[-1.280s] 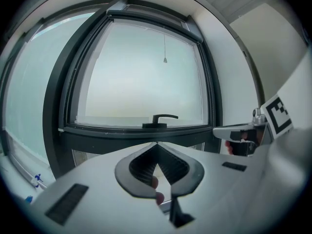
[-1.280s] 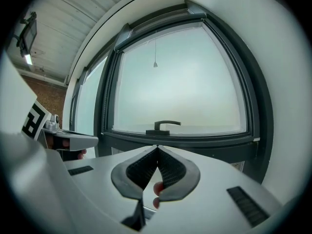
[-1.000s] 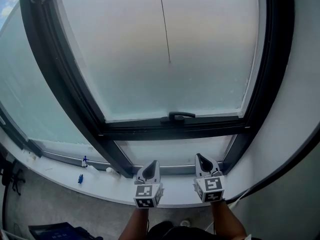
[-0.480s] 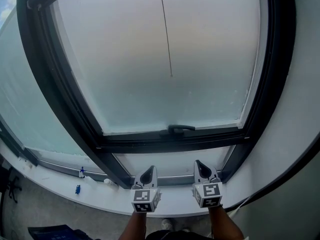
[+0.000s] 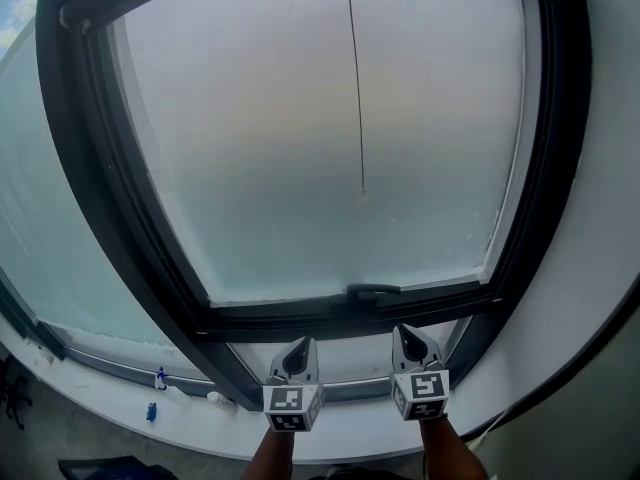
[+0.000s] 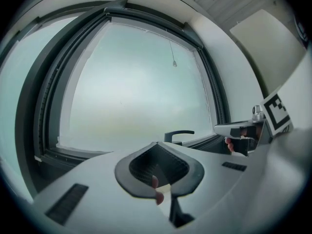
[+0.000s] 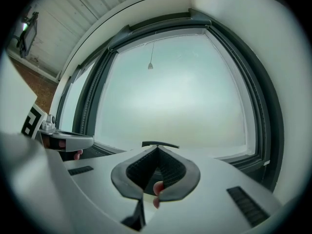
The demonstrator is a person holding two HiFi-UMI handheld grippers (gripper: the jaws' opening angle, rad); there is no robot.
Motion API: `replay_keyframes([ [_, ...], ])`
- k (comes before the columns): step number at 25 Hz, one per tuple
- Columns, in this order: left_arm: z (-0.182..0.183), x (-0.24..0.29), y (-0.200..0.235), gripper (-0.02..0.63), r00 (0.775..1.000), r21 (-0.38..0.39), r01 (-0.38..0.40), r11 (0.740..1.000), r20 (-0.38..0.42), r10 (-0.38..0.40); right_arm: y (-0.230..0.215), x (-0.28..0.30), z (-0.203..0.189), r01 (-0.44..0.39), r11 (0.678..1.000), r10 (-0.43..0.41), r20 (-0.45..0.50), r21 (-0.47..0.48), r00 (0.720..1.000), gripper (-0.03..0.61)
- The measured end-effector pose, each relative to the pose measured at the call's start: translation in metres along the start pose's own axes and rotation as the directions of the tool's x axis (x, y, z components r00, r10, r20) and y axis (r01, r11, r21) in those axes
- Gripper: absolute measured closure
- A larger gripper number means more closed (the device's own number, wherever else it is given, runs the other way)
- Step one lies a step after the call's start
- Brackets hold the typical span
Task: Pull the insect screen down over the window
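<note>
The left claw (image 5: pixel 297 350) and the right claw (image 5: pixel 409 336) are both closed on nothing and are held level, side by side, low before the bottom of the window (image 5: pixel 95 168). No screen is seen over the pane; only its cord (image 5: pixel 355 83) is shown, hung straight down from the top, with its lower end well above the claws and between them. The right claw is judged slightly nearer, so an upward reach is called for.
</note>
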State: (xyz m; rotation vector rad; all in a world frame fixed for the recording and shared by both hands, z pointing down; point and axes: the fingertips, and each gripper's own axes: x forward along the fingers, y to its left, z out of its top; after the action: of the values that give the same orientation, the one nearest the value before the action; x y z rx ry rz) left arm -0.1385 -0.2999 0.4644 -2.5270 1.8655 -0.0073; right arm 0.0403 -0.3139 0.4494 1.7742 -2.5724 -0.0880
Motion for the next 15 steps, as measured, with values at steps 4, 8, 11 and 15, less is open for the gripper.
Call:
replay_keyframes([
  [4,0.012,0.011,0.010,0.611,0.999,0.051,0.032,0.998,0.022,-0.033,0.000,0.012,0.016,0.025,0.999,-0.024,0.039,-0.026,0.999,0.575],
  [8,0.038,0.029,0.017,0.611,0.998,0.171,0.023,0.985,0.060,-0.034,-0.005,0.026,0.046,0.039,0.998,-0.033,0.094,-0.058,0.995,0.575],
  [11,0.062,0.035,0.013,0.611,0.994,0.197,0.038,0.980,0.092,-0.057,-0.002,0.027,0.065,0.038,0.997,-0.029,0.122,-0.069,0.992,0.575],
  [15,0.088,0.043,0.010,0.611,0.986,0.236,0.047,0.971,0.144,-0.083,0.002,0.033,0.079,0.009,0.995,0.006,0.142,-0.102,0.990,0.575],
])
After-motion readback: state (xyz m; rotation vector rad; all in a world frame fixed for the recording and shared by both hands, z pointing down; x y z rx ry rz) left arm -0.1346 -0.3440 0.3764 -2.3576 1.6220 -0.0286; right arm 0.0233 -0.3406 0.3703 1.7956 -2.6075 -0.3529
